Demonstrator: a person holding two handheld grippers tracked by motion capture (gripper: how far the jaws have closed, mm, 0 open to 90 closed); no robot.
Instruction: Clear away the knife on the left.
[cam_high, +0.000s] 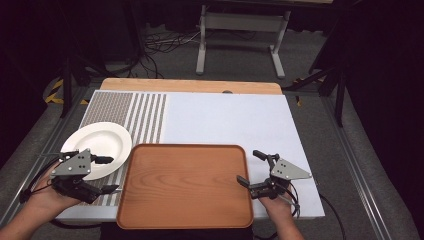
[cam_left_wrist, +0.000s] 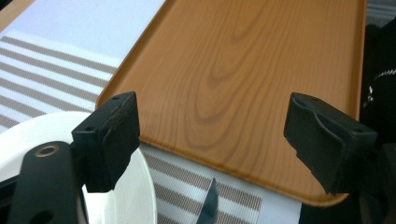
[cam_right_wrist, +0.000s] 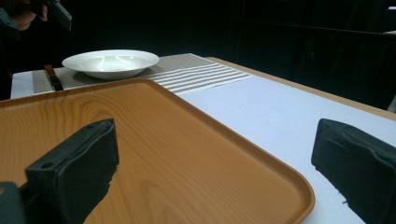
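Observation:
A wooden tray (cam_high: 185, 185) lies at the table's front middle with nothing on it. A white plate (cam_high: 100, 142) rests on the striped placemat (cam_high: 145, 115) to its left. My left gripper (cam_high: 110, 174) hovers over the plate's near rim beside the tray's left edge, open with nothing between its jaws. In the left gripper view, the left gripper (cam_left_wrist: 219, 140) frames the tray's (cam_left_wrist: 243, 70) corner, the plate (cam_left_wrist: 126, 200) and a thin blade tip (cam_left_wrist: 210, 205). My right gripper (cam_high: 249, 167) is open astride the tray's right edge. In the right gripper view, the right gripper (cam_right_wrist: 212, 172) spans the rim of the tray (cam_right_wrist: 93, 121).
A pale mat (cam_high: 225, 120) covers the tabletop behind and right of the tray. A dark utensil handle (cam_right_wrist: 52, 77) lies on the placemat between the plate (cam_right_wrist: 112, 63) and the tray. Beyond the table's far edge stand a desk frame (cam_high: 240, 30) and floor cables.

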